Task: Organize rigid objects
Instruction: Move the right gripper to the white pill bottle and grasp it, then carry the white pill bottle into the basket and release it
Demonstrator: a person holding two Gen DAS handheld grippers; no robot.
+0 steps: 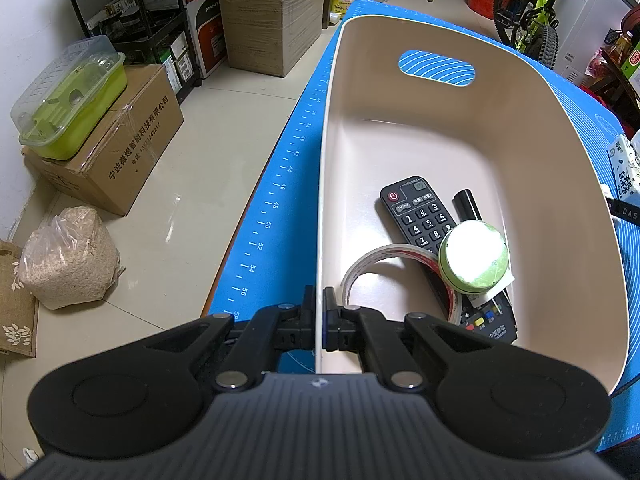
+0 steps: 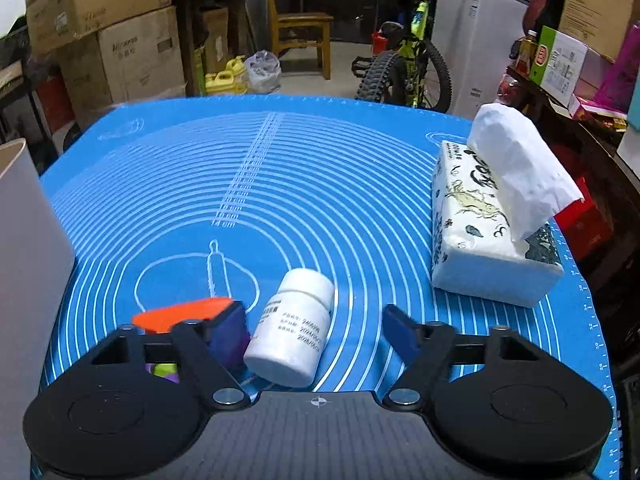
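On the blue mat [image 2: 320, 168], the left gripper [image 1: 319, 304] was pinched tight on the beige bin's [image 1: 560, 184] near wall. The right gripper [image 2: 316, 332] stood partly open around the lying white bottle [image 2: 294, 328], its right finger clear of it.

both wrist views steeply down, close: left over bin [image 1: 472, 128], right over mat [image 2: 320, 168]; both shared
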